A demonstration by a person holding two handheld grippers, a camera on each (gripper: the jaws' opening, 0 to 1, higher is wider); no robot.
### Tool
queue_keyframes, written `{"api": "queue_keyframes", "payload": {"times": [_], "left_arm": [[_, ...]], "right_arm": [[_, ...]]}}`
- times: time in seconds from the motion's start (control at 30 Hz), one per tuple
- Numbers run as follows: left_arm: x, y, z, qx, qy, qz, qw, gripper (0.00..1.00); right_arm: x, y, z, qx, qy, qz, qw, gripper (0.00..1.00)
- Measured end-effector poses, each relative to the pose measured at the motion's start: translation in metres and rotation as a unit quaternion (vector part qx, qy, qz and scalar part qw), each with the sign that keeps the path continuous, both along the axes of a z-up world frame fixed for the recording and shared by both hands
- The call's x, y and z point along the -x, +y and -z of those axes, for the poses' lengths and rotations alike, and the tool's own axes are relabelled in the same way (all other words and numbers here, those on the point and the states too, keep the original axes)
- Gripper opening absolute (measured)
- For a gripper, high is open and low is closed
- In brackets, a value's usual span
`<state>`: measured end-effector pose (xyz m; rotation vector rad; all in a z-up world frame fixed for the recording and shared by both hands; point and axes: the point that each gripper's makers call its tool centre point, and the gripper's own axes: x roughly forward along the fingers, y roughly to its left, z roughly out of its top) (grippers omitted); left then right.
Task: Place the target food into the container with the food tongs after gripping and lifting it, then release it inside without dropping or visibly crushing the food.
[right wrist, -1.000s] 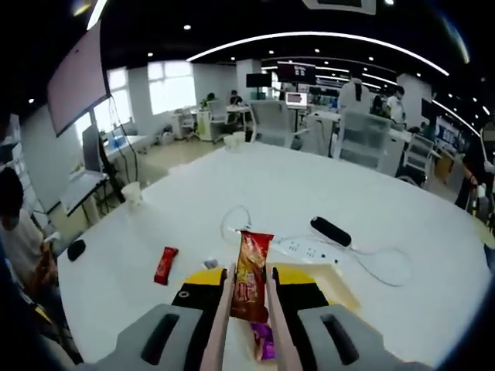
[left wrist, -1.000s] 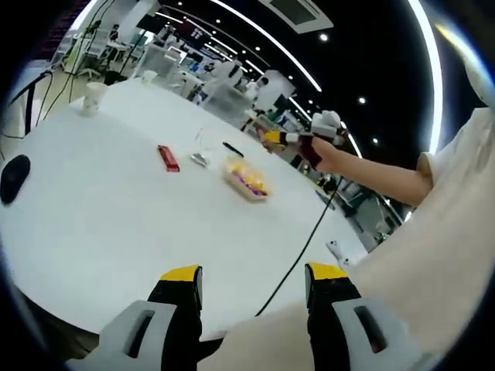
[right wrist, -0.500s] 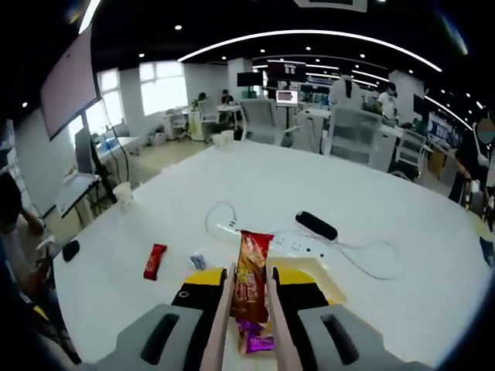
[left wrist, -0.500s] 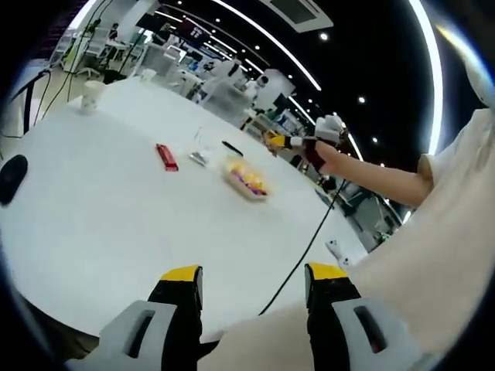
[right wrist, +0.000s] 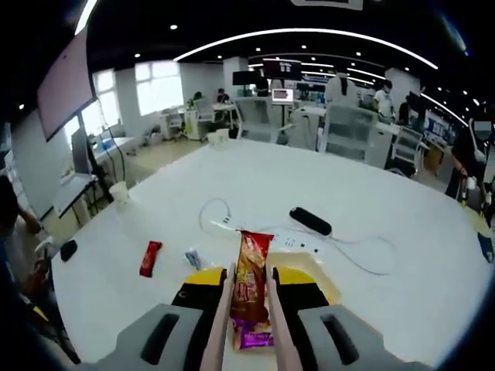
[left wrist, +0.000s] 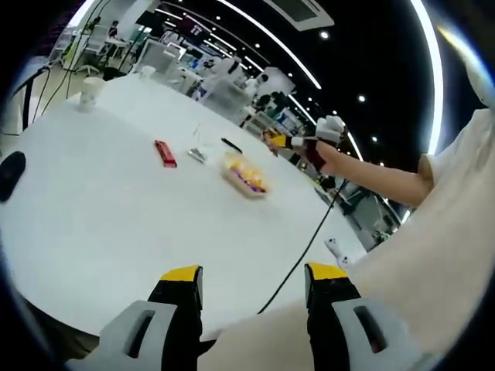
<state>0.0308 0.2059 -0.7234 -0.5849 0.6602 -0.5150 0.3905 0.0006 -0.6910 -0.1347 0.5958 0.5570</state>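
Right claw (right wrist: pixel 247 290) is clenched on a pair of pale food tongs (right wrist: pixel 224 309), and the tongs in turn pinch an orange-red snack packet (right wrist: pixel 249 270) upright between their arms. Packet is off the white counter (right wrist: pixel 387 232), held up in front of the camera. No squashing of the wrapper that I can make out, though it is small in the picture.

Below the packet, in the right gripper view, sits the shallow yellowish container (right wrist: pixel 313 272), with a purple packet (right wrist: pixel 254 335) already lying in it. From the left gripper view the same container (left wrist: pixel 246 179) sits mid-counter, and the right claw (left wrist: pixel 272 139) hangs above and beyond it at the end of a bare forearm.

Left claw (left wrist: pixel 252 278) is released, jaws well apart, nothing between them, held low at the near counter edge by the person's pale clothing.

Loose on the counter: a red bar (right wrist: pixel 150 257) lying flat, a small wrapped sweet (right wrist: pixel 192 257), a white power strip (right wrist: pixel 303 241) with its cable, a black remote (right wrist: pixel 310 220), a paper cup (right wrist: pixel 120 192).

Progress, as I judge it: grip and lift are done. Lowering into the container and letting go inside it remain. The red bar may be a later pick; cannot say.
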Motion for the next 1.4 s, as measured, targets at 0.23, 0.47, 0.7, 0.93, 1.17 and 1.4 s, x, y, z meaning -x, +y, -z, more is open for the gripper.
{"api": "queue_keyframes", "payload": {"times": [0.23,0.47,0.7,0.93,1.17,1.4], "left_arm": [[0.0002,0.0036,0.0000,-0.001,0.001,-0.001,1.0000,0.52],[-0.0001,0.0014,0.0000,-0.002,0.001,0.003,1.0000,0.52],[-0.0015,0.0005,-0.0005,-0.002,0.000,0.005,1.0000,0.52],[-0.0013,0.0006,0.0001,-0.002,0.001,0.006,1.0000,0.52],[-0.0023,0.0009,-0.0001,-0.001,0.001,0.006,1.0000,0.52],[-0.0033,0.0018,-0.0002,0.000,0.000,0.004,1.0000,0.52]], "right_arm": [[-0.0027,-0.0035,0.0026,-0.003,0.001,0.004,1.0000,0.23],[-0.0035,-0.0046,0.0044,-0.005,0.002,0.005,1.0000,0.23],[-0.0025,-0.0054,0.0052,-0.006,0.004,0.008,0.9999,0.23],[-0.0026,-0.0063,0.0074,-0.006,0.006,0.008,0.9999,0.23],[-0.0041,-0.0038,0.0051,-0.006,0.004,0.007,0.9999,0.23],[-0.0017,0.0014,0.0041,-0.006,0.006,0.004,1.0000,0.23]]}}
